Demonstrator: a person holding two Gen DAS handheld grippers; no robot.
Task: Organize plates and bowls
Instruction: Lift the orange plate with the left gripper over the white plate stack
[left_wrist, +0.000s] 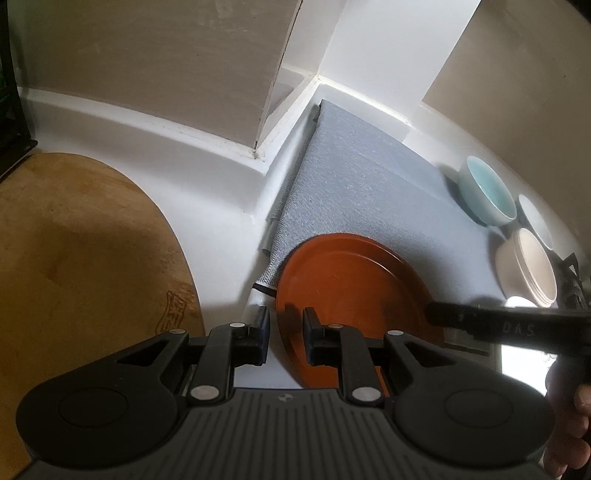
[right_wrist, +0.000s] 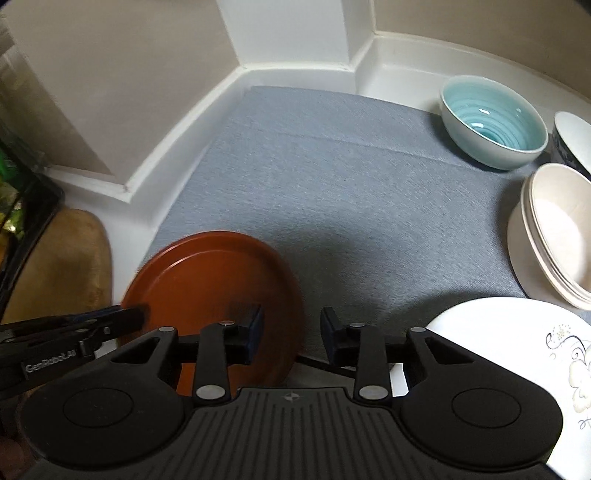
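**Dishes around the mat**

The mat (right_wrist: 332, 192) lies in the corner of the counter (left_wrist: 229, 206), against the wall trim. On its near left corner rests a plate (right_wrist: 210, 280), partly overhanging the mat's edge. Left of the mat, on the counter, lies a wooden board (left_wrist: 81, 251). Along the mat's right edge stand a ribbed bowl (right_wrist: 493, 122) at the back and stacked bowls (right_wrist: 554, 229) nearer; a flowered plate (right_wrist: 517, 332) sits at the near right corner.

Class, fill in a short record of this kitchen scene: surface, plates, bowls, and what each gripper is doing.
surface: grey mat on a white counter
plates: brown plate at the mat's near left edge; white floral plate near right
bowls: teal bowl; stacked cream bowls; dark patterned bowl behind them
left gripper: open, straddling the brown plate's rim, not clamped
right gripper: open, holding nothing
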